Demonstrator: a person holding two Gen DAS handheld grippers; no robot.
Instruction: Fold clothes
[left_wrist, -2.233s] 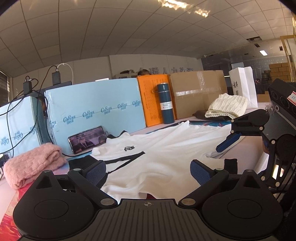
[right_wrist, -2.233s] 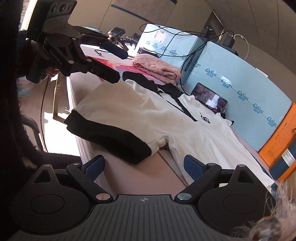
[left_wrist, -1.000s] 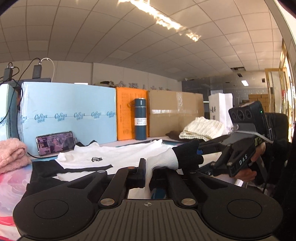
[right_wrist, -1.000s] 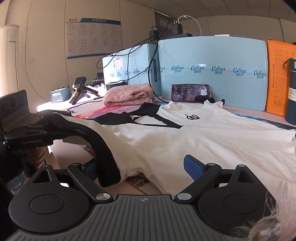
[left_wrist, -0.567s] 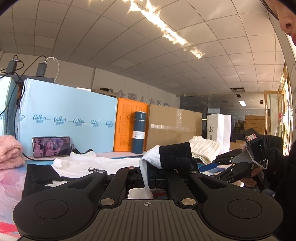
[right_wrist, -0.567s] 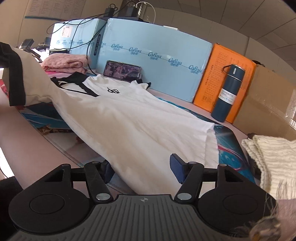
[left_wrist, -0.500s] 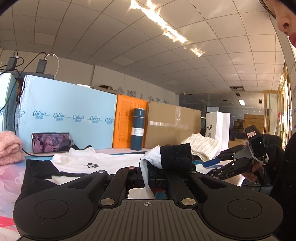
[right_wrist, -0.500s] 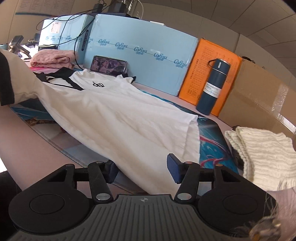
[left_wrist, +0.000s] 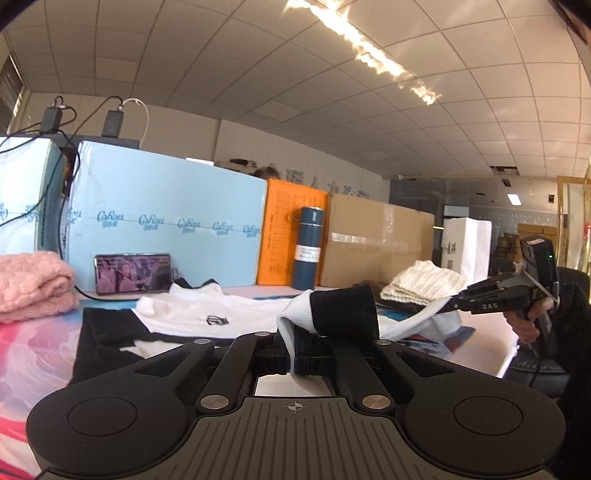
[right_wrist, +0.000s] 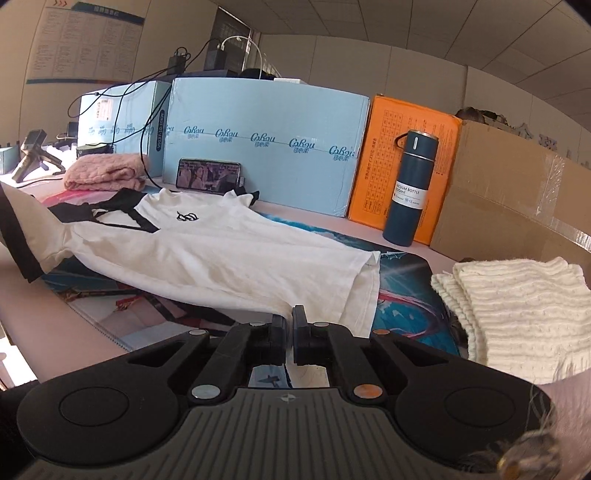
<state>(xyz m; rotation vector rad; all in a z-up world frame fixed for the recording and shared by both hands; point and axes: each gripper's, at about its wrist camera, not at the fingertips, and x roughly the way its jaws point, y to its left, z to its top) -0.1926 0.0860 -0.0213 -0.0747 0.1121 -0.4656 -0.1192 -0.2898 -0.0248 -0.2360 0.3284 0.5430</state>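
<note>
The garment is a white short-sleeved T-shirt with black sleeve cuffs, black panels at the shoulder and collar, and a small black logo on the chest. It lies spread across a printed mat on the pink table, collar toward the far side, hem toward the near right. The fabric shows faint yellowish marks across the body.

Left gripper: the fingers are closed together on the near sleeve. The black cuff and a band of white fabric bunch above the fingertips, raised off the table. In the right wrist view this sleeve is drawn out to the far left edge of the frame.

Right gripper: the fingers are closed to a narrow slit, pinching the near hem corner of the T-shirt. In the left wrist view the right gripper holds the white fabric up off the table, and the fabric runs taut from it toward the left.

Surroundings:
- A folded pink sweater lies at the far left.
- A phone leans against a light blue box behind the collar.
- A dark blue vacuum bottle stands in front of an orange box.
- A folded cream knit lies at the right, near the cardboard box.
</note>
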